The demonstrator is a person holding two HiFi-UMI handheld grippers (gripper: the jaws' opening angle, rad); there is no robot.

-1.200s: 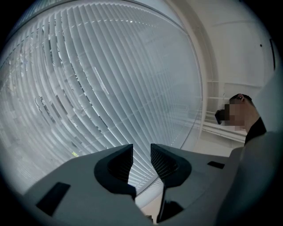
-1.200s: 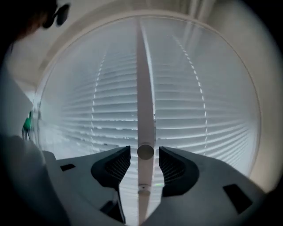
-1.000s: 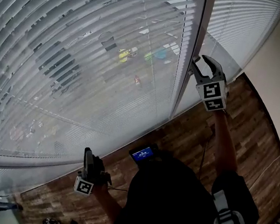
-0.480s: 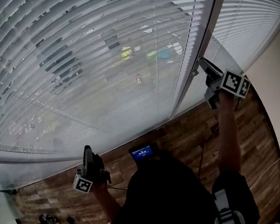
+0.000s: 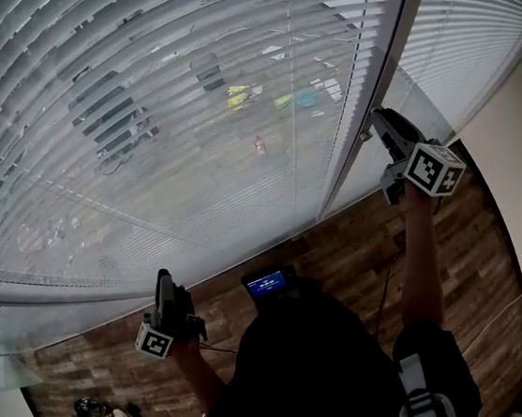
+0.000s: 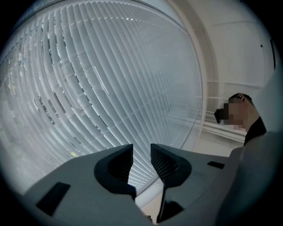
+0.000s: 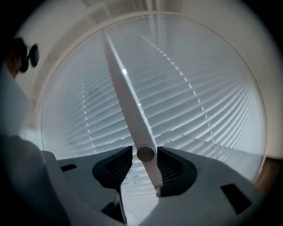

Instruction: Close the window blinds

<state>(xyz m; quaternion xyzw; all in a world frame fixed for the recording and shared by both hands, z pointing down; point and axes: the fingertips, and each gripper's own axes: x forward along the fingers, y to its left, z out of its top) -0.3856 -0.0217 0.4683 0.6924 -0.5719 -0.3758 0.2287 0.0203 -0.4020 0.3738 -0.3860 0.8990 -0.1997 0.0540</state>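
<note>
Slippage is the main risk: your right gripper (image 7: 144, 155) has the tilt wand (image 7: 128, 101) standing between its jaws, but they have just been opening and do not clamp it. A gap shows on the wand's 9 o'clock side, and only the 3 o'clock jaw looks to be brushing it. Roll your wrist now and the jaws would likely turn around the rod without twisting it, or its free end could drop out. Pulling sideways might also strain its hook at the top.

From those jaws the wand climbs toward 11 o'clock across the window blinds (image 5: 156, 143), whose slats are tilted enough that the street outside shows through. In the head view this gripper sits at 2 o'clock. Your left gripper (image 6: 141, 154) waits at 7 o'clock near the blinds' bottom edge, its jaws narrowly apart and empty.
</note>
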